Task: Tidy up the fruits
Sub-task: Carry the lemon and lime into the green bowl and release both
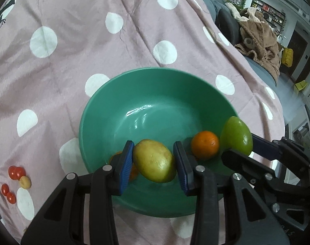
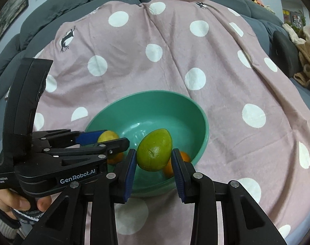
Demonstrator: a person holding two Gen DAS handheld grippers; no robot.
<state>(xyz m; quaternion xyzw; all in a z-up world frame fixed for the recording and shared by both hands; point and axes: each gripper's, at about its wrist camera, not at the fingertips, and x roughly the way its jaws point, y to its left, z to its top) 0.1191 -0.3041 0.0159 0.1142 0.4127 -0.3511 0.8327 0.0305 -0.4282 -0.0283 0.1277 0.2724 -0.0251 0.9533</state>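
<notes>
Pink spotted cloth (image 1: 93,47) covers the sofa, and on it sits a green bowl (image 1: 155,85) already holding an orange (image 1: 205,145). Left gripper (image 1: 153,161) is clenched on a yellow-green fruit (image 1: 155,161), long axis running crosswise between the pads, held over the bowl's near rim; right gripper (image 2: 153,159) is likewise clamped on a green fruit (image 2: 155,149), just above the bowl's near-right rim. Both loads hang inside the rim line, so in my judgement release is the move due, while small tomatoes (image 1: 16,173) near the cloth's left edge lie closer to the left hand.
</notes>
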